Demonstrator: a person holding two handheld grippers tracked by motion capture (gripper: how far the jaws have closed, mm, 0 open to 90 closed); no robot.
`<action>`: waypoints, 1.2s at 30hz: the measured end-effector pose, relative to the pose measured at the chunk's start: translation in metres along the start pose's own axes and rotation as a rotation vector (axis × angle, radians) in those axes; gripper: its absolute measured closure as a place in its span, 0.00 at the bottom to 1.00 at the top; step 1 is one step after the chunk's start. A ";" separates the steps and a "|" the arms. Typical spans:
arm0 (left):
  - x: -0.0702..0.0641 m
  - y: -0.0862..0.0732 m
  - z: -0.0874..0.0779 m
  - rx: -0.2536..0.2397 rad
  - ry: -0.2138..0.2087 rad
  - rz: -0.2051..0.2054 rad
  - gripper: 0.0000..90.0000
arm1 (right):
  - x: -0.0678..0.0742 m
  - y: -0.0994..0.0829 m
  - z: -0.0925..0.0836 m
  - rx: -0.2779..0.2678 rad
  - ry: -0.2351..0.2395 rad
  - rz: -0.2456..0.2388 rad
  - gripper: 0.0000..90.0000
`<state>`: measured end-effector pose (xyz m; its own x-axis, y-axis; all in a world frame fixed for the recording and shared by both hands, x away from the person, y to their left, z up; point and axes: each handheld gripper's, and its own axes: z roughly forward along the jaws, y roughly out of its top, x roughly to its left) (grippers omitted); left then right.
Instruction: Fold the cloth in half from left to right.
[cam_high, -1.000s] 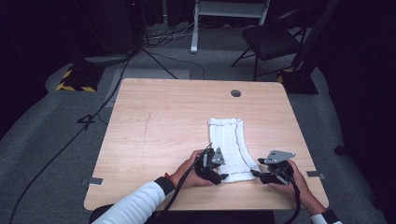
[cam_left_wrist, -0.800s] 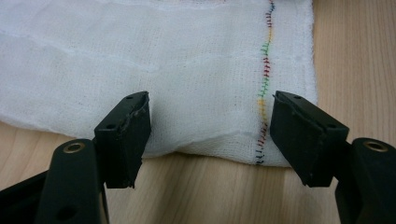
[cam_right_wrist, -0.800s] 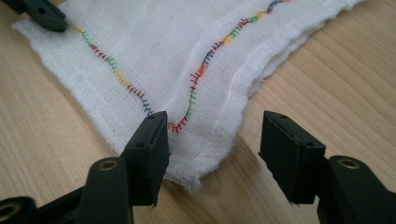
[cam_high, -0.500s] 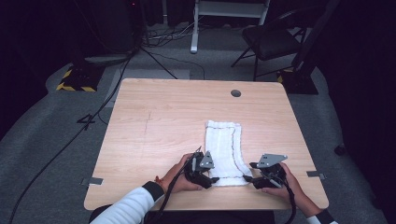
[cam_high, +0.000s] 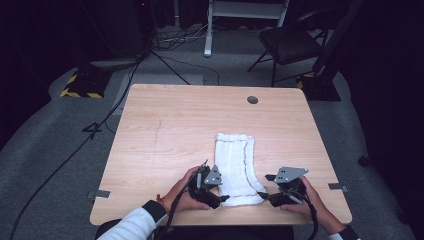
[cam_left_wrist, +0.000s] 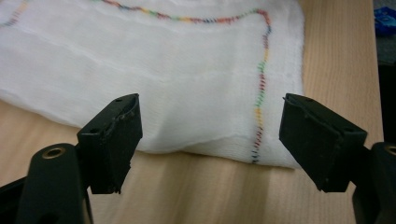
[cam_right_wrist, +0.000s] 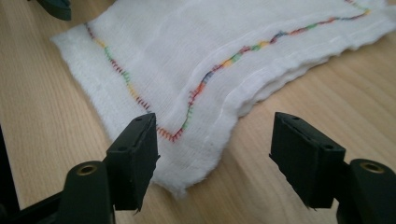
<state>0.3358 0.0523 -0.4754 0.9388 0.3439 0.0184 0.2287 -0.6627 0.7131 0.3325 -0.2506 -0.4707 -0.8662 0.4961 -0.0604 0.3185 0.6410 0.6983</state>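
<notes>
A folded white cloth of soft, loosely woven gauze, edged with a line of many-coloured stitching, lies flat as a long rectangle on the pale wood-grain table, its near end between the two hands. The left gripper and right gripper sit just off that end's two corners. Their blocky black jaws have just been opening and stand wide apart, holding nothing.

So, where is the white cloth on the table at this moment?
In the high view the white cloth lies folded on the table, right of centre near the person's edge, between the left gripper and the right gripper.
</notes>
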 end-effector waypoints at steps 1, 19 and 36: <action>0.002 0.002 -0.004 -0.013 0.008 -0.005 0.24 | -0.002 0.002 -0.002 -0.010 -0.005 0.006 0.36; 0.103 0.033 0.012 -0.040 0.153 -0.098 0.23 | -0.086 0.065 0.048 -0.020 -0.141 0.092 0.44; 0.166 0.031 0.065 0.013 0.176 -0.292 0.23 | -0.128 0.082 0.115 0.046 -0.130 0.191 0.42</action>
<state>0.5156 0.0458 -0.4961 0.7746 0.6293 -0.0631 0.4855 -0.5277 0.6970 0.5138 -0.1946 -0.4875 -0.7328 0.6801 -0.0233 0.4915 0.5526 0.6731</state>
